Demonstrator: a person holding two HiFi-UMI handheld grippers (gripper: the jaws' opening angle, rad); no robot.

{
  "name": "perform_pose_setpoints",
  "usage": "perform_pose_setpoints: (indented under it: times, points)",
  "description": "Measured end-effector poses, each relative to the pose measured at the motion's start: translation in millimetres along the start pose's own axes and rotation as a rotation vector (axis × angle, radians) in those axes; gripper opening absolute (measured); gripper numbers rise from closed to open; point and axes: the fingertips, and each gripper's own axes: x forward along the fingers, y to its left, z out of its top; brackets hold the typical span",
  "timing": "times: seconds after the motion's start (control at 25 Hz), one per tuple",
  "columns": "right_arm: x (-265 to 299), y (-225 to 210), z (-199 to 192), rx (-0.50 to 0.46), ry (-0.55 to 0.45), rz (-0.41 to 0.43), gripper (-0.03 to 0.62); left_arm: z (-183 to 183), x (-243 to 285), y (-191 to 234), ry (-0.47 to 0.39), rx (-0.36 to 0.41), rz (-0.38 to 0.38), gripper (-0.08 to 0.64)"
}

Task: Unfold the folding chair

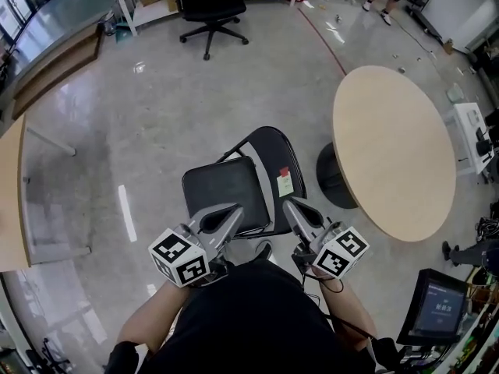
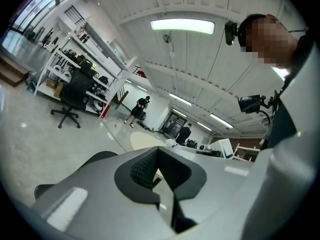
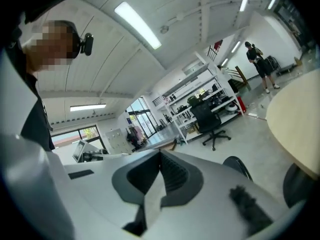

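The black folding chair [image 1: 226,192] stands opened out on the grey floor right in front of me, seat flat and its rounded backrest [image 1: 273,153] toward the round table, with a small tag [image 1: 284,182] hanging on it. My left gripper [image 1: 232,213] is held near my body above the seat's near edge, jaws shut and empty. My right gripper [image 1: 290,206] hovers beside it over the near right corner, also shut on nothing. In the left gripper view the shut gripper [image 2: 159,153] points level across the room; the right gripper [image 3: 160,156] does the same, with the backrest [image 3: 241,167] just past it.
A round beige table [image 1: 394,150] on a dark base stands to the right of the chair. A black office chair [image 1: 210,6] and white shelves are at the far end, a wooden desk [image 1: 9,197] at the left, a monitor [image 1: 437,308] at bottom right. People stand far off.
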Motion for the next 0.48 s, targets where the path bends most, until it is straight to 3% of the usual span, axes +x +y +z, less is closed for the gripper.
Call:
perform_pose_setpoints:
  times: [0.2, 0.48]
  points:
    - [5, 19, 2, -0.088, 0.026, 0.002, 0.005, -9, 3, -7, 0.061, 0.140, 0.058, 0.005]
    - [7, 29, 2, -0.216, 0.087, -0.034, 0.005, -7, -4, -8, 0.055, 0.166, 0.082, 0.005]
